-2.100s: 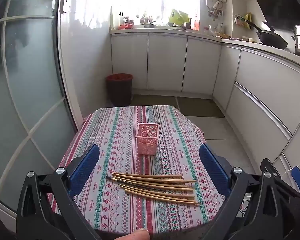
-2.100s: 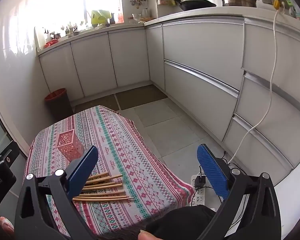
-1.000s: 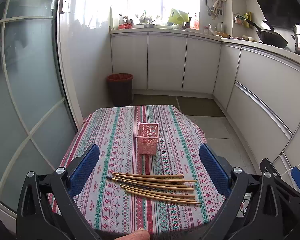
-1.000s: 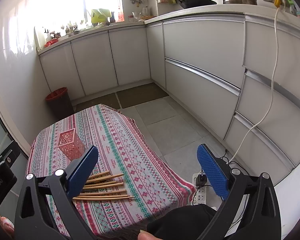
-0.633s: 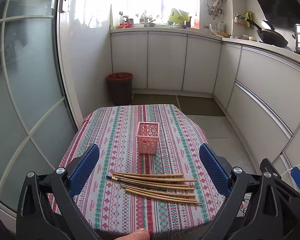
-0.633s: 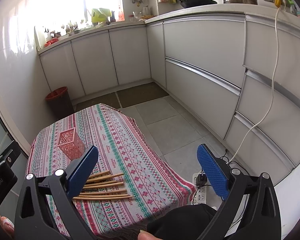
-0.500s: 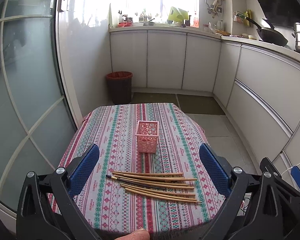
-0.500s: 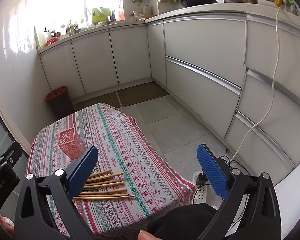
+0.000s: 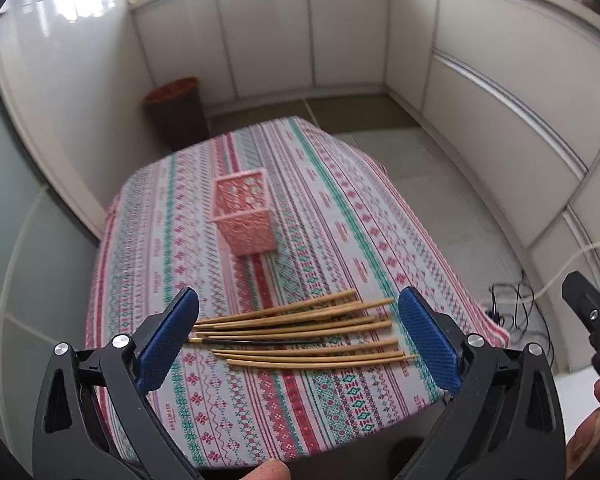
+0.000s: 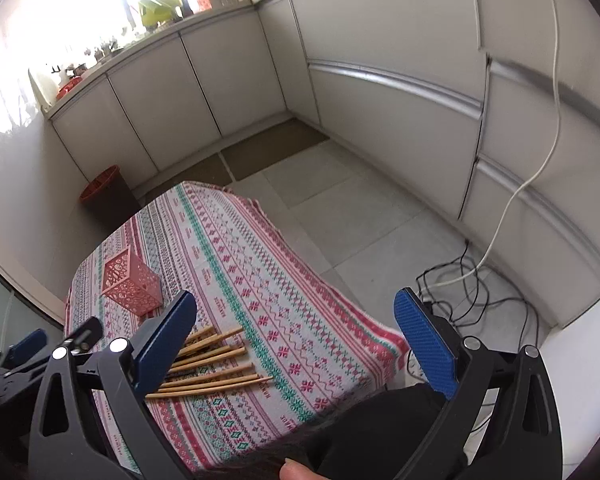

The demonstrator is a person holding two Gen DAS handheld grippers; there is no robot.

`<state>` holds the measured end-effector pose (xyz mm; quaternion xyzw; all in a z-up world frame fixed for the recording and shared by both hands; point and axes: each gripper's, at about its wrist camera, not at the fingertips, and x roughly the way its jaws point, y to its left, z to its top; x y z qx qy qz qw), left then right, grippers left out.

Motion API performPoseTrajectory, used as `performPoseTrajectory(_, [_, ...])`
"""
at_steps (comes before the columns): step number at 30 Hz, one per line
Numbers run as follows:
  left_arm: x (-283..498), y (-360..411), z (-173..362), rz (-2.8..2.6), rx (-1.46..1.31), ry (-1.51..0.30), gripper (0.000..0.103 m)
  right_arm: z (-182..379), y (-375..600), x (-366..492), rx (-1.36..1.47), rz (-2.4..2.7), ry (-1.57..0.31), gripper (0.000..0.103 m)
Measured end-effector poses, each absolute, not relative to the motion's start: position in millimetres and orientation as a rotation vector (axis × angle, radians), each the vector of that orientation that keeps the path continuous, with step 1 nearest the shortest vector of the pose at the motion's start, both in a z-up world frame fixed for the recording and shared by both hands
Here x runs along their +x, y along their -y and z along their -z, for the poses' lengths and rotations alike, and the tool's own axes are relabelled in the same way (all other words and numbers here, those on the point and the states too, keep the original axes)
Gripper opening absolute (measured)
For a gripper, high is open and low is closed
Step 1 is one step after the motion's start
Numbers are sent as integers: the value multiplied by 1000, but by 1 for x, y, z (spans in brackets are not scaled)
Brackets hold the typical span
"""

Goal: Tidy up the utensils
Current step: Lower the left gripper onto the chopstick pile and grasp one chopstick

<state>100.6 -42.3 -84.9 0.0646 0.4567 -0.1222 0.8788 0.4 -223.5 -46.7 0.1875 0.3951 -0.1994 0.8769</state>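
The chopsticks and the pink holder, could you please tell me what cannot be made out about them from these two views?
- Chopsticks: in the right wrist view the right gripper's left finger covers their near ends, so no full count there.
- Pink holder: motion blur in the left wrist view, and its inside is not visible in either view.
- Left gripper: whether it touches the cloth cannot be told.

Ahead of the left gripper [image 9: 298, 336], whose pads [image 9: 167, 338] are textured blue on black arms, lies a tablecloth [image 9: 340, 240] banded in red, green and white folk motifs. Just beyond its fingertips the chopsticks [image 9: 300, 330] are pale tan bamboo, one of them dark. Farther ahead stands a salmon-pink lattice basket [image 9: 246, 214]. Beyond the table a dark bin [image 9: 176, 112] has a red rim. The right gripper [image 10: 296, 332] shows the same blue pads [image 10: 424, 346] over grey floor tiles [image 10: 360, 216] and white cabinets [image 10: 392, 40].
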Motion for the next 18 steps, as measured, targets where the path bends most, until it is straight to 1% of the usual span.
performPoseTrajectory(7, [161, 79, 176, 480, 301, -1248, 96, 96, 254, 16, 659, 311, -964, 96])
performPoseTrajectory(12, [188, 88, 211, 503, 390, -1339, 95, 122, 258, 29, 794, 224, -1050, 96])
performPoseTrajectory(14, [198, 87, 216, 515, 390, -1366, 91, 129, 257, 35, 828, 194, -1079, 96])
performPoseTrajectory(15, [202, 86, 219, 521, 391, -1384, 86, 133, 255, 39, 836, 178, -1095, 96])
performPoseTrajectory(16, [208, 86, 224, 516, 402, -1398, 78, 135, 252, 43, 839, 164, -1112, 96])
performPoseTrajectory(17, [213, 86, 230, 515, 416, -1417, 74, 138, 251, 45, 843, 153, -1126, 96])
performPoseTrajectory(18, [216, 86, 234, 516, 429, -1436, 64, 140, 248, 48, 848, 149, -1139, 96])
